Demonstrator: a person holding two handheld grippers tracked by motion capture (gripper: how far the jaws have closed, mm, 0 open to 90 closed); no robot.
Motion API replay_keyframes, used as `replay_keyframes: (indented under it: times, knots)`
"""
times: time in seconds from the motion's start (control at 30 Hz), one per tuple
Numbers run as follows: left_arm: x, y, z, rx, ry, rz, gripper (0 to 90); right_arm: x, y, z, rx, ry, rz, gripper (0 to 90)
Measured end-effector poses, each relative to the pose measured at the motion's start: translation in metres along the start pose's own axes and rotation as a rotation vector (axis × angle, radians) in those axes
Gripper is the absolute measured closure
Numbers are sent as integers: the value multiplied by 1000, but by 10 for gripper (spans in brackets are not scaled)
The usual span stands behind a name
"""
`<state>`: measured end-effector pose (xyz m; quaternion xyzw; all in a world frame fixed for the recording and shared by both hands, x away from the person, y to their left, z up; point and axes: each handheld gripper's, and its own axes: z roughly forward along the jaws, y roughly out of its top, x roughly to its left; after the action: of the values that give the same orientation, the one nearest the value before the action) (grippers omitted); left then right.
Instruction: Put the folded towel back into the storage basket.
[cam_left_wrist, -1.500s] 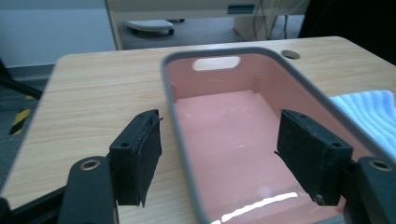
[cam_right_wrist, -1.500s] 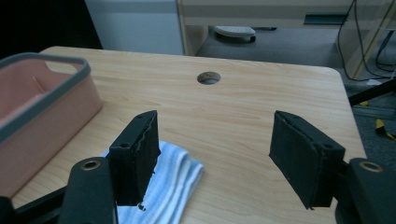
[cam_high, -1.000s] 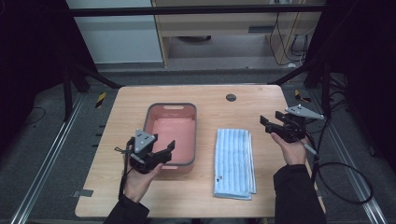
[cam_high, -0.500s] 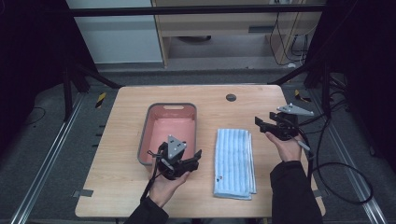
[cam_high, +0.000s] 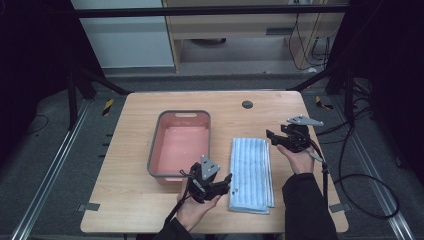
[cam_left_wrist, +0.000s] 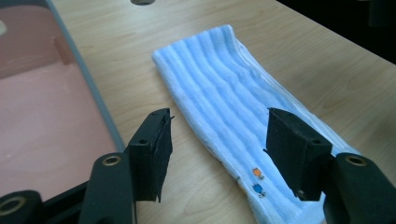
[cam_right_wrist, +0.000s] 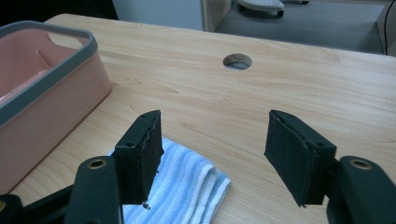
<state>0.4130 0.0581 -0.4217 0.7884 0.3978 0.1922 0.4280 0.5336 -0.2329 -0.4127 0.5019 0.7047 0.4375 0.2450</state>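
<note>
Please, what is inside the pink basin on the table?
The pink basin looks empty: its bare pink floor shows in the high view. The left gripper covers its near rim there, so that strip is hidden. The folded blue towel lies outside, beside it.

Left gripper (cam_high: 226, 181) low near table's front edge, held in left hand (cam_high: 195, 210), forearm in from the bottom, pointing right. Jaws apart, nothing between pads, just been closing a little; own view confirms clear gap (cam_left_wrist: 215, 144). Right gripper (cam_high: 272, 136) further back on the right, right hand (cam_high: 300, 159) under it, dark sleeve behind, pointing left. Jaws apart, nothing pinched, closing slightly (cam_right_wrist: 212, 149).
</note>
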Motion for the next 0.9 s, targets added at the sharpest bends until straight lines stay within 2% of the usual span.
replay_keyframes:
  times: [0.17, 0.27, 0.37, 0.63, 0.83, 0.9]
  knots:
    - [-7, -12, 9, 37, -12, 11, 412, 2, -4, 10, 19, 5, -24, 373]
    - [-10, -17, 13, 44, -23, -4, 419, 4, -6, 14, 30, 12, -21, 375]
    - [-13, -23, 18, 68, -28, 0, 423, 5, -9, 19, 40, 17, -14, 380]
    - [-14, -39, 31, 113, -34, -19, 450, 2, -22, 30, 78, 16, -3, 385]
    - [-14, -44, 40, 157, -30, -9, 457, 3, -26, 38, 112, 19, -11, 399]
    - [-15, -45, 42, 158, -28, -9, 458, 3, -26, 39, 116, 16, -12, 399]
